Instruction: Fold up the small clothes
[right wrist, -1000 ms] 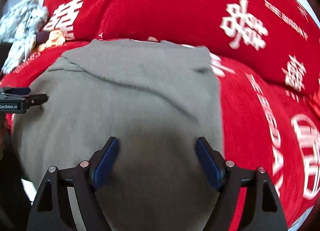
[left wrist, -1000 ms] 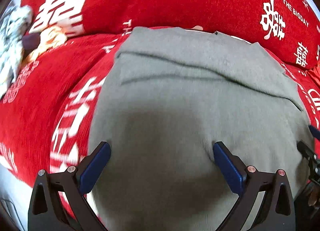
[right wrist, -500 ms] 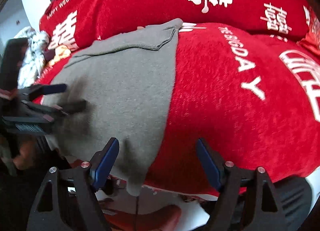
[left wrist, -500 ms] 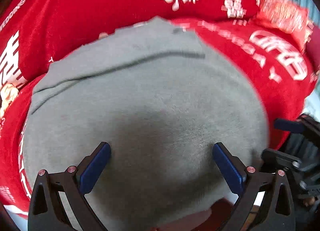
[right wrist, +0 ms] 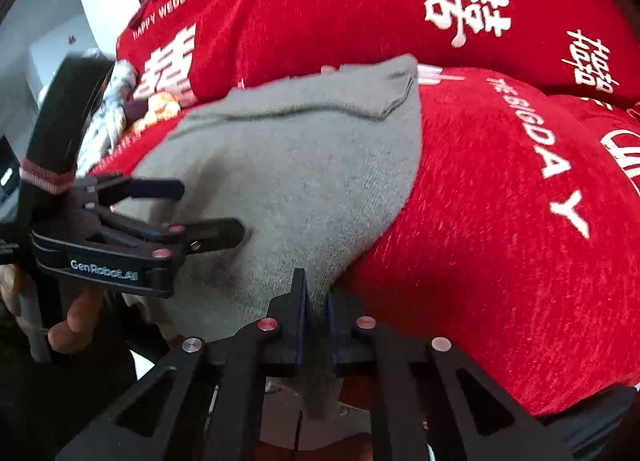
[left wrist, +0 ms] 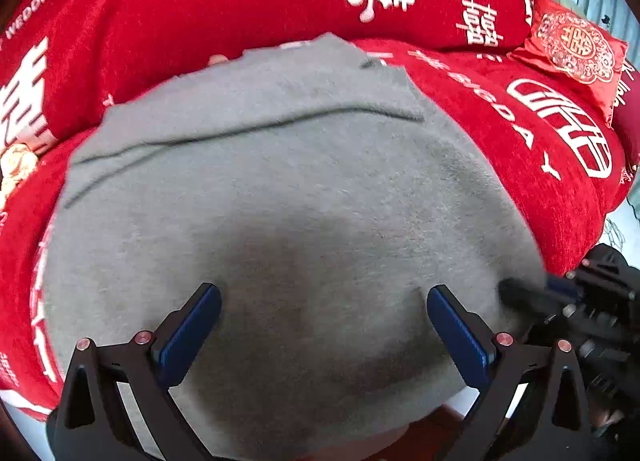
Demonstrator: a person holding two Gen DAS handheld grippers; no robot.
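Nearby, the right gripper (right wrist: 316, 301) has just been closing and now pinches the near right corner of the grey garment (right wrist: 304, 177), which lies spread on the red sofa cover (right wrist: 500, 245). The corner's tip hangs hidden behind the jaws. The left gripper (left wrist: 324, 313) hovers spread wide over the cloth's middle, gripping nothing.

The left gripper (left wrist: 324, 325) is hovering with jaws wide apart over the grey garment (left wrist: 280, 189), which is lying on the red cover (left wrist: 520, 149). The right gripper (left wrist: 532, 297) is touching the garment's right edge.
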